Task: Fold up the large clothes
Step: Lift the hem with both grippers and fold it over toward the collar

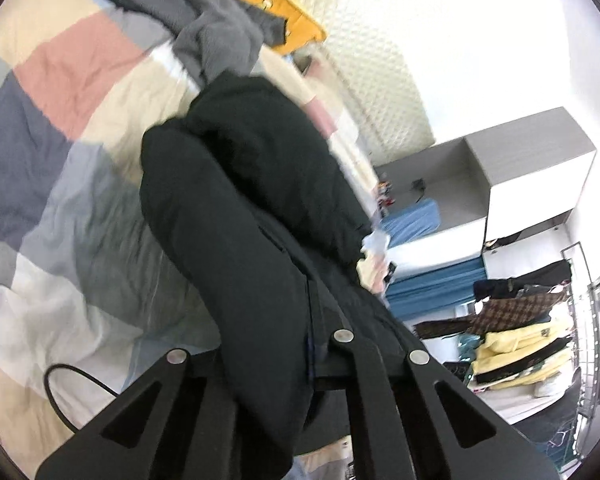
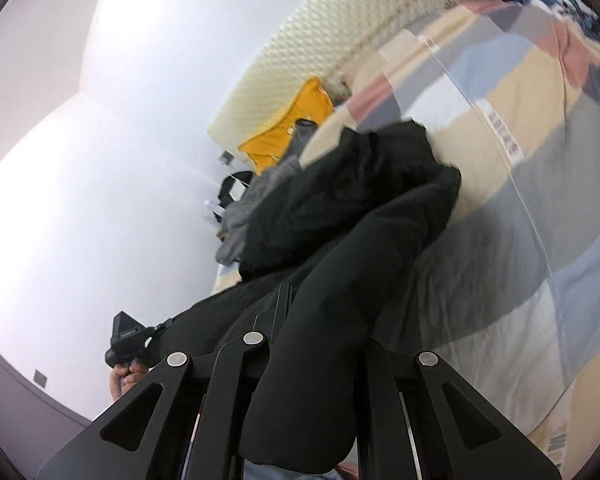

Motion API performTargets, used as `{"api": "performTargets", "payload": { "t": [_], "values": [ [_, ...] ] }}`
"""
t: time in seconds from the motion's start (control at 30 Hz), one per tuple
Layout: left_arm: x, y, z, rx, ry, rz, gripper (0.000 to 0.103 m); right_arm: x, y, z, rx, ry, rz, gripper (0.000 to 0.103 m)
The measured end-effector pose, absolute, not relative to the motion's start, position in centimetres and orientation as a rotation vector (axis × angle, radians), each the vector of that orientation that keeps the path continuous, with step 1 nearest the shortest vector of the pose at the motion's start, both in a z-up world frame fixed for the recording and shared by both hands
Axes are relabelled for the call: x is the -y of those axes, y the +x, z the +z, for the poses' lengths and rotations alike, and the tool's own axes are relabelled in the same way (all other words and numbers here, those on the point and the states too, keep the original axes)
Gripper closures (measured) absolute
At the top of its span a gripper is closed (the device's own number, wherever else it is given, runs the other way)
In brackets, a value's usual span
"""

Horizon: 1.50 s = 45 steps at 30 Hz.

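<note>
Lift step: left gripper [image 1: 284, 364] and right gripper [image 2: 300, 364] each apparently clamped on black coat [image 1: 236, 208] above bed [image 1: 60, 128]. Next: lay it flat.

Both views bright, indoor light. Strong fisheye bend, dark vignette ring at all edges. Left wrist view: white wall [image 1: 480, 32] blown out top right, bedspread [image 1: 60, 120] smeared by motion blur, shelf [image 1: 520, 168] and clothes pile [image 1: 520, 340] softer but readable. Right wrist view: wall [image 2: 100, 120] overexposed with hazy glare in big soft lobes; bedspread [image 2: 520, 160] streaked by blur. Black coat [image 1: 240, 200] shows almost no detail, underexposed.
</note>
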State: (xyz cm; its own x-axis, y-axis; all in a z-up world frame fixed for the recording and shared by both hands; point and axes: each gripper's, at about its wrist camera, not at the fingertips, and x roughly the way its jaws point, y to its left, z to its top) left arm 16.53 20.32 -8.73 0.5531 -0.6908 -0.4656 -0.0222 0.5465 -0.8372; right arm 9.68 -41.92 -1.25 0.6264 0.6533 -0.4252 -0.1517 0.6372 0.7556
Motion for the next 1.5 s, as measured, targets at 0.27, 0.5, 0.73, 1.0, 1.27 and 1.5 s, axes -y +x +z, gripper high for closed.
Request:
{"api": "performTargets", "payload": {
  "t": [0.27,0.5,0.73,1.0,1.27,1.5],
  "values": [
    [-21.4,16.7,-3.3,-0.843,-0.934,-0.487,0.098,43.0,8.6,6.1,-0.717,0.673,0.542,0.096],
    [-20.5,14.2,0.6,-0.808,-0.799,-0.555,0.099,44.8,4.7,8.7,-0.678,0.664,0.56,0.096],
    [-19.9,11.6,2.4,-0.838,-0.697,-0.606,0.099,45.5,1.0,10.1,-0.639,0.632,0.564,0.096],
    [-19.9,9.1,3.4,-0.877,-0.672,-0.584,0.099,45.8,-0.3,11.2,-0.563,0.617,0.563,0.096],
    [-20.9,15.7,0.9,-0.936,-0.734,-0.577,0.098,45.4,8.3,10.0,-0.616,0.636,0.506,0.096],
    [-20.5,23.3,0.3,-0.979,-0.76,-0.473,0.098,45.6,19.6,7.5,-0.706,0.738,0.42,0.096]
  ]
}}
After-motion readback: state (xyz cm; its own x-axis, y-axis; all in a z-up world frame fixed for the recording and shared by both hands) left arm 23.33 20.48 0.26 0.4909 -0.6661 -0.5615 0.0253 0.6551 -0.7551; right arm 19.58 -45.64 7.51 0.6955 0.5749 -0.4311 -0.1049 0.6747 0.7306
